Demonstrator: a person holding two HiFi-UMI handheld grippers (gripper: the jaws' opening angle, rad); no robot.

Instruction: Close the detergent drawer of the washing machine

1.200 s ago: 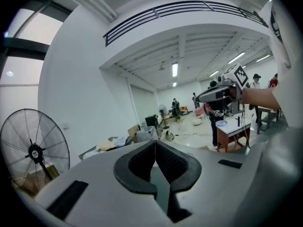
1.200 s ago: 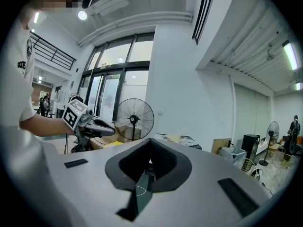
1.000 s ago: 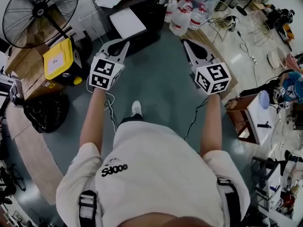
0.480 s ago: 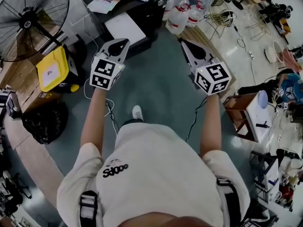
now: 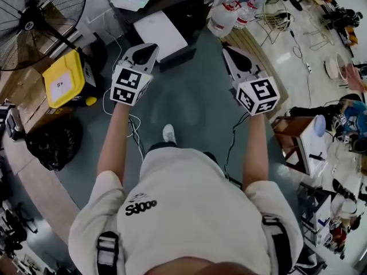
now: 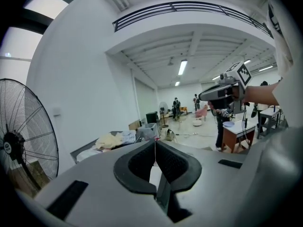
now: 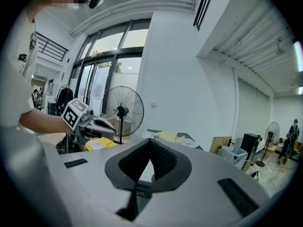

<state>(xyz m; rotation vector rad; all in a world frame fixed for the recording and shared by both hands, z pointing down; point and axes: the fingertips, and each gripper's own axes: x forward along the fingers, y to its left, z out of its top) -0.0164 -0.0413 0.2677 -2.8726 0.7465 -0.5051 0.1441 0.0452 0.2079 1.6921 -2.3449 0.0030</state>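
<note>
Head view: the left gripper (image 5: 144, 52) and right gripper (image 5: 230, 55) are held out over the floor (image 5: 189, 105), both pressed together and empty. No washing machine or detergent drawer can be made out, so the task's thing is out of sight. A cable (image 5: 135, 132) lies by the shoe (image 5: 168, 133) and could likely trip the person or snag. The shirt print (image 5: 139, 206) reads roughly "Sdooo".

Left gripper view: the jaws meet in a thin line with nothing between them. A fan (image 6: 23, 141) stands at the left.

Right gripper view: the jaws are together too, and no drawer shows.
</note>
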